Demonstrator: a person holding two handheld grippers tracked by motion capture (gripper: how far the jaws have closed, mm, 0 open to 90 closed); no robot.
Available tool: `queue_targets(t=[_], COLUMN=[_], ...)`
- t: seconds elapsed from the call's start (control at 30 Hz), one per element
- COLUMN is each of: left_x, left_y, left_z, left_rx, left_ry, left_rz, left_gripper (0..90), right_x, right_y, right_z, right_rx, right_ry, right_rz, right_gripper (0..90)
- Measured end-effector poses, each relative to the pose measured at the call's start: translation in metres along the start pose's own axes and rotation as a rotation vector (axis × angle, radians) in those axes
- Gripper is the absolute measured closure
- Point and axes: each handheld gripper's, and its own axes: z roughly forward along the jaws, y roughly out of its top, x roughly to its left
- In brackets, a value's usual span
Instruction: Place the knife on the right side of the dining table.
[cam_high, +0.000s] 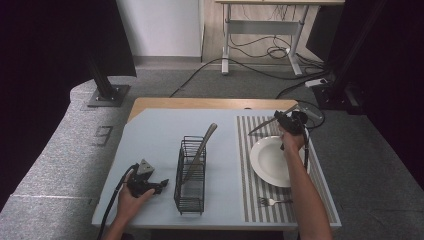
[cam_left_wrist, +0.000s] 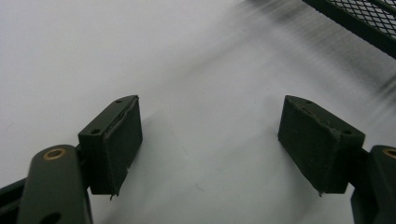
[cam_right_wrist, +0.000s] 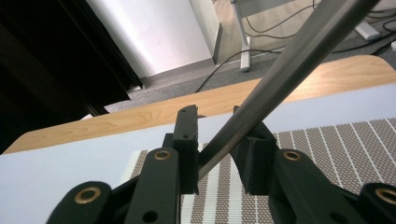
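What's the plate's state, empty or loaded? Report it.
Empty: the plate shows a bare white surface in the high view, though a forearm covers its right edge.

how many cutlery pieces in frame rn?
3: a fork on the striped placemat near the front edge, one piece leaning in the wire caddy, one between the right gripper jaws.
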Motion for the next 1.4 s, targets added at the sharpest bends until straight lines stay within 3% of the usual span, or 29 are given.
queue_targets(t=[0.63,1.07,1.4], left_x=[0.000,0.000,0.000], left_y=[0.000,0.000,0.000], left_z=[0.000,0.000,0.000], left_rx=[0.000,0.000,0.000], left_ry=[0.000,0.000,0.000], left_rz=[0.001,0.001,0.000], left_gripper=[21.0,21.0,21.0], right_x=[-0.020,-0.027,-0.030], right_y=[-0.009,-0.013,-0.014], right_z=[0.004,0.005,0.007], right_rx=[0.061,0.095,0.106], right_ry=[-0.044,-0.071,-0.088], right_rz=[0.099,0.157,0.167], right_gripper=[66.6,64.9,63.4])
